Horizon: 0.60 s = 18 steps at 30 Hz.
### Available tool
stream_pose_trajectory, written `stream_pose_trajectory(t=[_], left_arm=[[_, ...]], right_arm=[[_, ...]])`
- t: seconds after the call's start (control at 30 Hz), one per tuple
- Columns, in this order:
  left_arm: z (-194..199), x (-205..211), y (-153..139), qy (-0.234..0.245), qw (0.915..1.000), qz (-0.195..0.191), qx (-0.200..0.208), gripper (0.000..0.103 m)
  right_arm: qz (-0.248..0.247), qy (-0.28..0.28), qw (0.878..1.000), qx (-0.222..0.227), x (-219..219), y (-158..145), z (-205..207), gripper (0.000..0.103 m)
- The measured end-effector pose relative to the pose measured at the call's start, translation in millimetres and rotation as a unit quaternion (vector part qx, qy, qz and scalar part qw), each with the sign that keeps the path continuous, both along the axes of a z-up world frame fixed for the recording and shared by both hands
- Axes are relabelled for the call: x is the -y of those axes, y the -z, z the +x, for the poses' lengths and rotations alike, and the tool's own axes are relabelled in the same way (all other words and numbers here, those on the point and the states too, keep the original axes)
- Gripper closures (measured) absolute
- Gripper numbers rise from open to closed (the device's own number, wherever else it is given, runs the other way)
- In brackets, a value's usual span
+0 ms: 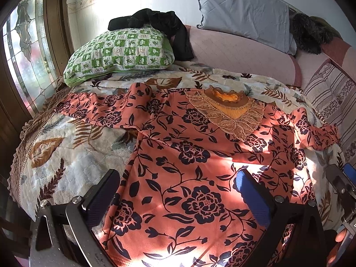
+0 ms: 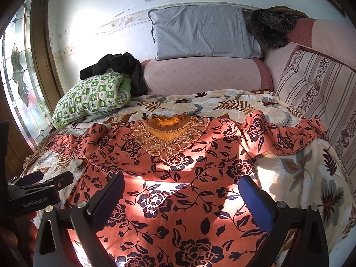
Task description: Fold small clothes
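Observation:
An orange top with a dark flower print [image 1: 189, 155] lies spread flat on the bed, sleeves out to both sides, embroidered collar [image 1: 229, 111] at the far end. It also shows in the right wrist view [image 2: 178, 178]. My left gripper [image 1: 178, 182] is open and empty, hovering over the top's near left part. My right gripper [image 2: 181, 189] is open and empty over the near right part. The right gripper shows at the right edge of the left wrist view [image 1: 342, 182]. The left gripper shows at the left edge of the right wrist view [image 2: 37, 184].
The top lies on a cream leaf-print blanket [image 1: 66, 155]. A green checked pillow [image 1: 120, 53] with black clothing [image 1: 155, 22] on it is at the back left. A grey pillow [image 2: 204, 31], a pink bolster [image 2: 204, 75] and a striped cushion [image 2: 316, 89] line the back and right.

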<state>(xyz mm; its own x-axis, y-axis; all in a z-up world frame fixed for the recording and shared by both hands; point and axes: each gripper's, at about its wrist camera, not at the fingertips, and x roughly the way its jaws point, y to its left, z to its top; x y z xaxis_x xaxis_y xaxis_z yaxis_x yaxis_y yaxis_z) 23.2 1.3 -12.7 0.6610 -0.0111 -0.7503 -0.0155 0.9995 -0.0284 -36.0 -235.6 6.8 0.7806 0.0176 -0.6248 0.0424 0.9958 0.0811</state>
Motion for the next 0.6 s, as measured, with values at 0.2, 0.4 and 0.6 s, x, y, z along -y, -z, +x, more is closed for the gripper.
stream_pose_trajectory(t=[0.2,0.4,0.6], left_arm=[[6.2,6.0,3.6,0.008,1.0000,0.005,-0.002,0.000],[13.8,8.3,9.8,0.012,0.9999,0.003,-0.008,0.000],[30.4,-18.9,19.6,-0.010,0.9989,-0.040,-0.022,0.000]], right_arm=[[0.005,0.004,1.000,-0.002,5.8,3.1,6.8,0.000],[0.009,0.011,1.000,-0.010,13.3,10.9,13.8,0.000],[0.081,0.031,0.996,-0.032,62.2,23.2,29.9,0.000]])
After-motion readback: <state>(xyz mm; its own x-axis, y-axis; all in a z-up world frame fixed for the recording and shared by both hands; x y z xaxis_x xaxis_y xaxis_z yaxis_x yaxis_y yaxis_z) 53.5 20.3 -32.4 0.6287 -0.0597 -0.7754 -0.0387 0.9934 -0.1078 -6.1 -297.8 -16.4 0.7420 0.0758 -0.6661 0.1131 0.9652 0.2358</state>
